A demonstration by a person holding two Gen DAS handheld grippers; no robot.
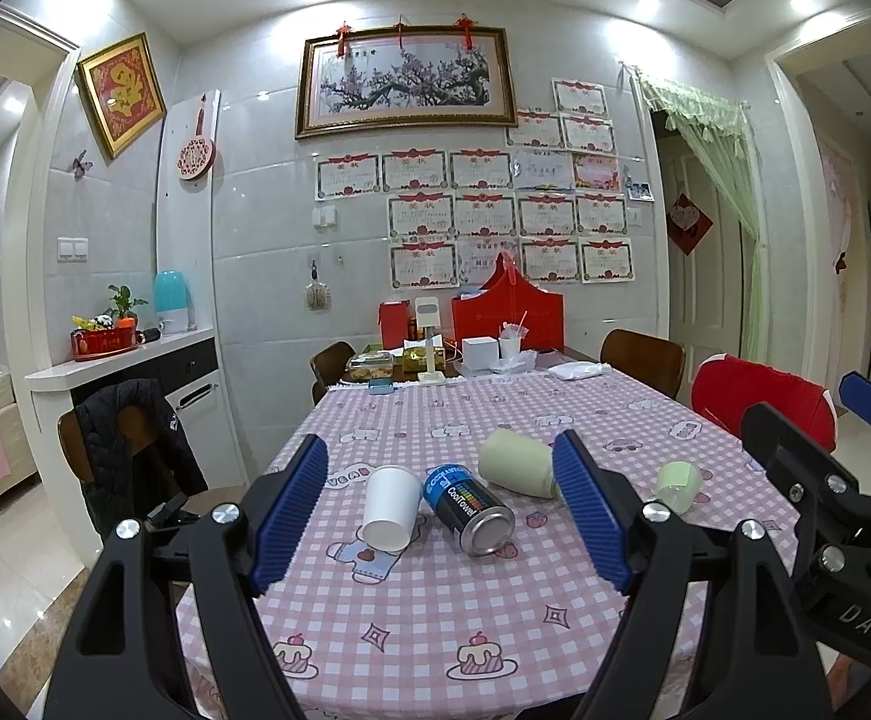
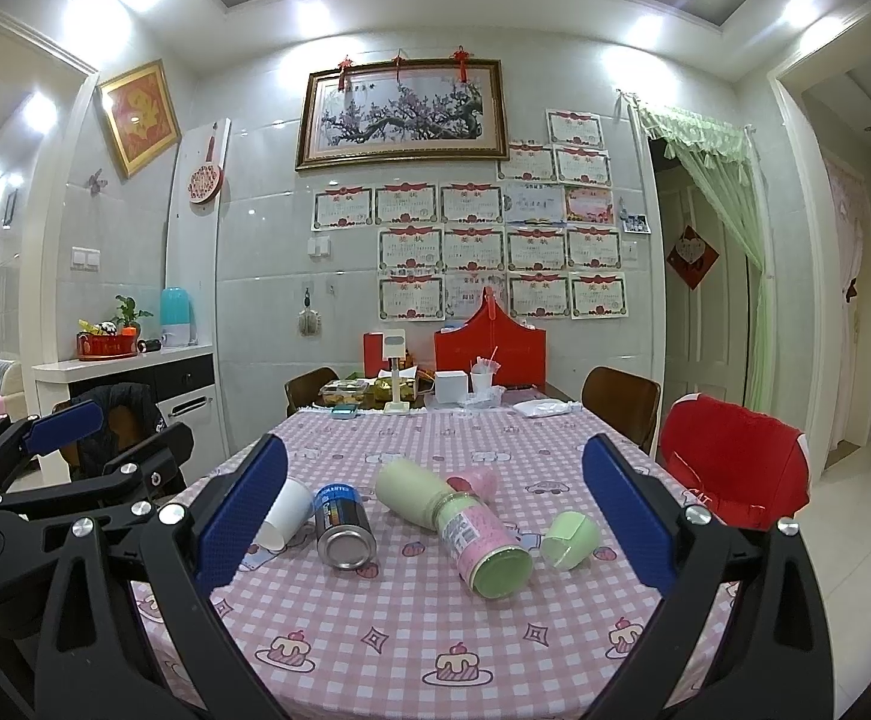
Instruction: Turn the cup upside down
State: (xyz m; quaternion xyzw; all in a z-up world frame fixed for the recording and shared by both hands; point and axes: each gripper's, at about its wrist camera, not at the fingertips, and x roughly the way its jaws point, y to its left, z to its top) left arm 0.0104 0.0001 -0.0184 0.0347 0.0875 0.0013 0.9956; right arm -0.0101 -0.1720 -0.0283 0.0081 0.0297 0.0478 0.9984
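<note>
White paper cup (image 1: 390, 509) on its side on the pink checked table (image 1: 435, 618), mouth toward the camera, just beside a blue can (image 1: 470, 509) also lying down. Further right, a pale green bottle (image 2: 453, 513) tipped over, and a small green cup (image 2: 568, 539) on its side. Left gripper (image 1: 438, 510) fingers spread wide, holding nothing; right gripper (image 2: 432, 525) fingers likewise wide and empty, both above the near table edge.

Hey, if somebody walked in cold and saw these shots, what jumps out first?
A row of toppled containers lies on the pink checked tablecloth: a white paper cup, a blue can, a pink-and-green bottle and a small green cup, all on their sides. The open left claw and right claw frame them.
</note>
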